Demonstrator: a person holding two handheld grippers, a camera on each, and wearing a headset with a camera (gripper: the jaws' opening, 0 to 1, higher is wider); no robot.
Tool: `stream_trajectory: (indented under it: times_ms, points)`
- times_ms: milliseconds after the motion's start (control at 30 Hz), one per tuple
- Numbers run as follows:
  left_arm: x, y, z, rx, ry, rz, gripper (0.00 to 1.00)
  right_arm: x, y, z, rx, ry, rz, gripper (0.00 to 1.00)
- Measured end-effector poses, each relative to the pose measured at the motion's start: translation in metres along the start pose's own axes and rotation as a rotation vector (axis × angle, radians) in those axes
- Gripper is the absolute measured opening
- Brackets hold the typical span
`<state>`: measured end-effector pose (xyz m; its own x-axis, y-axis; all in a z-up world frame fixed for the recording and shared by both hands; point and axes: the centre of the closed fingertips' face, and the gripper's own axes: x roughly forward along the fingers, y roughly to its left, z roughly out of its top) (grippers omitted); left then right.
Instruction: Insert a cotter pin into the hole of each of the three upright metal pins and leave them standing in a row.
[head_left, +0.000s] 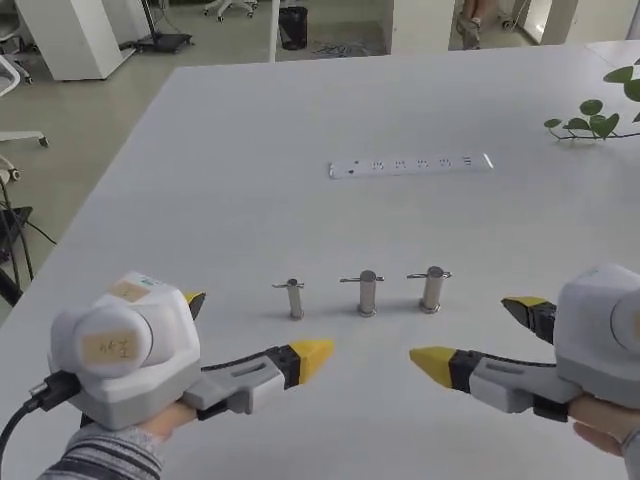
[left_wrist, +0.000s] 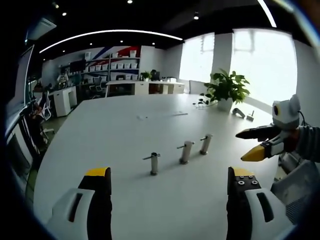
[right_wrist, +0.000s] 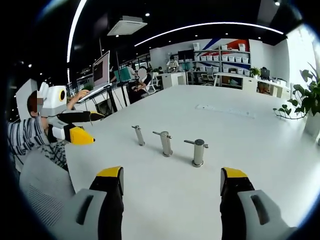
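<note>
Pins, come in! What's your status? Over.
Left gripper open, empty. Right gripper open, empty. Three pins upright in a row, a cotter through each. Nothing between grippers and pins.

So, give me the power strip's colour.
White; the power strip shows best in the head view.

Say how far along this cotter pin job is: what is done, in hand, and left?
Done, it appears: the left pin, middle pin and right pin stand in a row on the table, each with a cotter pin crossing its top. In hand: nothing; the left gripper and right gripper are open and empty. Left: nothing visible.
</note>
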<state>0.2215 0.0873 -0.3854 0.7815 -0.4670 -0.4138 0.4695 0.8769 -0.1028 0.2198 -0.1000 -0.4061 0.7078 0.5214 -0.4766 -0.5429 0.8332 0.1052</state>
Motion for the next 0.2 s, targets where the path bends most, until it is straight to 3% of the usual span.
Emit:
stream_trajectory:
  times_ms: [200]
  points:
    - [-0.0009, 0.0005, -0.0015, -0.009, 0.0, 0.004, 0.96, -0.0014, 0.0007, 0.0007, -0.006, -0.001, 0.001, 0.77]
